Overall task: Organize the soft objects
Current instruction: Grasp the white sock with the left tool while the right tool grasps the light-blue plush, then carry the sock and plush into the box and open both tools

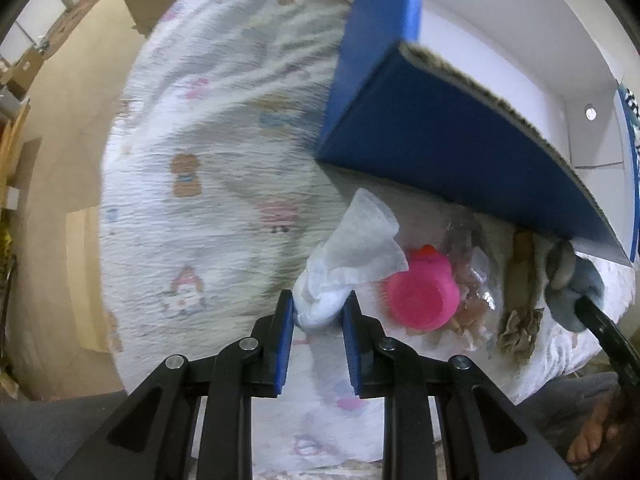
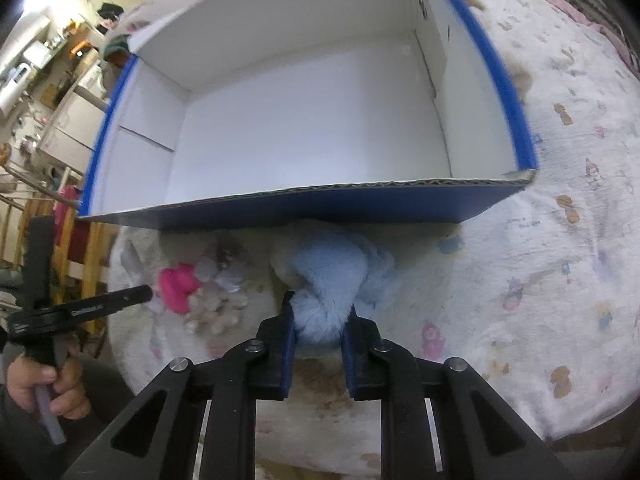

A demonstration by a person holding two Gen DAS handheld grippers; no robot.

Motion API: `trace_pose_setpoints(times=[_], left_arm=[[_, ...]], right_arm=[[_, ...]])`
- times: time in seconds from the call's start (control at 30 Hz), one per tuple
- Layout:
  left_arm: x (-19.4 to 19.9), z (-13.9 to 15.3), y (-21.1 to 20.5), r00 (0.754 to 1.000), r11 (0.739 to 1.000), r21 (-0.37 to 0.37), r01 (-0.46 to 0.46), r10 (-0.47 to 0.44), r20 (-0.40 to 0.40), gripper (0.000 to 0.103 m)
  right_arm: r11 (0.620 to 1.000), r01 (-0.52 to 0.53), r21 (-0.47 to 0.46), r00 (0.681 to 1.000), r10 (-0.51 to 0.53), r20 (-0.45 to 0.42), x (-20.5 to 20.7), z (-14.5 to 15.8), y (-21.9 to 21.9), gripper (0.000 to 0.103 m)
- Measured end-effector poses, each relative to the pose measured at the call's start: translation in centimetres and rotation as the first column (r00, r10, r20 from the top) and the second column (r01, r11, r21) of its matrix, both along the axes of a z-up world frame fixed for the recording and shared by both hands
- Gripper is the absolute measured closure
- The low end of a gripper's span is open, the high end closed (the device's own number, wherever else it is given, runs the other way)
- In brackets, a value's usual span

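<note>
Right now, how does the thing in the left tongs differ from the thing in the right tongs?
The left tongs pinch a white wipe, thin, flat and crumpled; the right tongs pinch a blue plush toy, thick, furry and rounded. The wipe sits beside the pink duck; the plush toy lies against the blue box. Both are soft and gripped.

Printed blanket (image 1: 208,152) carries blue box (image 2: 304,204), pink toy (image 1: 424,296), plush (image 2: 332,276).

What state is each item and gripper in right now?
Left gripper: shut on white cloth.
Right gripper: shut on blue plush.
Box: open, nothing inside.
Pink toy: loose on the bedspread beside the box.
</note>
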State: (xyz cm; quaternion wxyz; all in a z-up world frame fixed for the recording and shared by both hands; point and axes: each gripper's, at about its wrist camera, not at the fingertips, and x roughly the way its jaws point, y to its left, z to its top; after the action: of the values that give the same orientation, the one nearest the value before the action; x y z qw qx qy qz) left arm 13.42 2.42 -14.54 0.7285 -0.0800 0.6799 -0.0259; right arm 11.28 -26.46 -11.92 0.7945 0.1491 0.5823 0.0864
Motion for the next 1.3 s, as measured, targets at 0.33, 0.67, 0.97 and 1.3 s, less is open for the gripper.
trace_pose_setpoints(times=[0.33,0.67,0.97,1.3], left_arm=[[-4.1,7.7,2.5,0.987,1.000,0.029,0.005,-0.009,0.161,0.082],[-1.1,13.4,-1.4,0.949,0.999,0.031,0.036,-0.044,0.311,0.082],[3.7,15.2,-6.2,0.916,0.987,0.112,0.113,-0.147,0.372,0.082],[8.4,9.9,-10.1,0.924,0.973,0.130,0.189,-0.221,0.312,0.082]], right_arm=[[0.971,-0.014,0.237,0.990,-0.020,0.141,-3.7,6.5,-1.0,0.082],[0.975,-0.066,0.211,0.963,0.007,0.270,-0.8,12.0,-0.1,0.082],[0.984,-0.037,0.176,0.949,-0.021,0.315,4.1,12.8,0.9,0.082],[0.992,0.023,0.122,0.967,-0.053,0.249,8.8,6.6,0.8,0.082]])
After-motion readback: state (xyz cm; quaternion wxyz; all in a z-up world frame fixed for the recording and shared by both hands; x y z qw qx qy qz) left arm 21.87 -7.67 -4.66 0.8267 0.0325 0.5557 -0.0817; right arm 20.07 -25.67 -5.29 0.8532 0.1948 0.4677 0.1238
